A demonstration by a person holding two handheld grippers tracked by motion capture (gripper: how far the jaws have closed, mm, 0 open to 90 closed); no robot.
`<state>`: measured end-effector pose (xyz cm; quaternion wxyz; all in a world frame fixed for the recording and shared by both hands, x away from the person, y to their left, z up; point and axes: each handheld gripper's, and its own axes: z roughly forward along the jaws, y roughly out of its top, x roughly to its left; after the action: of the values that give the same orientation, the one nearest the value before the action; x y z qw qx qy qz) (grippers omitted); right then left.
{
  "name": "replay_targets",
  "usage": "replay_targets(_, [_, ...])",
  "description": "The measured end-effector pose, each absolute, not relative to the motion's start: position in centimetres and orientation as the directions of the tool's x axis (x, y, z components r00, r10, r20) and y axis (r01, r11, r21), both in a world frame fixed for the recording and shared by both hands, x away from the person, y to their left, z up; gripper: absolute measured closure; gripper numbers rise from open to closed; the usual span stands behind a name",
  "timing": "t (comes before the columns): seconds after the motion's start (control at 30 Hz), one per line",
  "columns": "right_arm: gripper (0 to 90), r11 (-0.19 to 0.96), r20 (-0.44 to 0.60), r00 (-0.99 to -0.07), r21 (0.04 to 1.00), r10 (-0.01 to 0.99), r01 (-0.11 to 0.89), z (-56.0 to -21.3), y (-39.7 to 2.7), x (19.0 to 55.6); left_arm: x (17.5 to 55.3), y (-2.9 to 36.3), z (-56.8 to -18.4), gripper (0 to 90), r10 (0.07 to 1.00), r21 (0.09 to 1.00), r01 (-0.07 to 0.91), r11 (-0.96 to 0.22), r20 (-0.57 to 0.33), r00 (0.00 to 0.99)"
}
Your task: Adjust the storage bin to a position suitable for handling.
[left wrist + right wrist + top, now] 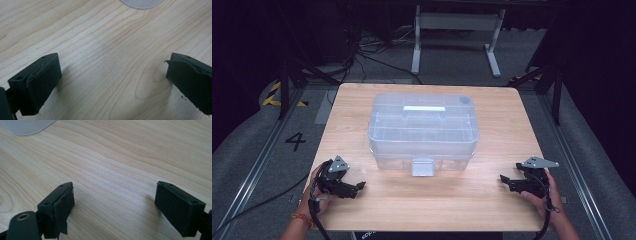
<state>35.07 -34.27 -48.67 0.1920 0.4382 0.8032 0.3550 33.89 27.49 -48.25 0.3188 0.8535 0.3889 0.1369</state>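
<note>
A clear plastic storage box [423,131] with a closed lid and a front latch [422,167] stands in the middle of the wooden table [492,125]. My left gripper [357,188] rests low over the table at the front left, held by a hand, jaws wide apart with bare wood between them [112,82]. At the front right my right gripper [504,181] is likewise open over bare wood [113,207]. Both point inward toward the box. A corner of the box [142,3] edges into the left gripper view, and another corner [25,126] into the right gripper view.
Beyond the table's far edge stand a white metal frame [457,30] and loose cables [362,55] on grey floor. A floor rail with a "4" mark [295,141] runs along the left. Dark stands [557,75] flank the table.
</note>
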Motion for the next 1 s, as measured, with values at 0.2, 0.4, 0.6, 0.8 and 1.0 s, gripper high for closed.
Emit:
replay_targets(0.2, [15.0,0.389,0.002,-0.548,0.703,0.837,0.596,-48.2,-34.0,35.5,33.7,27.5,-48.3,0.4,0.76,0.653,0.581,-0.486,-0.012,0.65])
replay_targets(0.4, [19.2,0.399,0.017,-0.57,0.698,0.821,0.595,-48.1,-34.1,35.9,33.7,27.4,-48.2,0.3,0.771,0.652,0.587,-0.479,-0.006,0.636])
replay_targets(0.6, [22.3,0.402,0.026,-0.596,0.714,0.803,0.573,-47.6,-33.7,36.4,33.8,27.4,-48.2,0.1,0.764,0.653,0.58,-0.487,-0.003,0.646])
replay_targets(0.8, [25.4,0.394,0.018,-0.614,0.753,0.789,0.528,-45.3,-33.5,36.8,33.8,27.4,-48.2,0.1,0.766,0.652,0.582,-0.486,-0.002,0.642])
replay_targets(1.0, [26.4,0.426,-0.033,-0.656,0.785,0.754,0.45,-41.2,-32.9,37.6,33.8,27.4,-48.2,0.1,0.767,0.651,0.583,-0.486,-0.003,0.642])
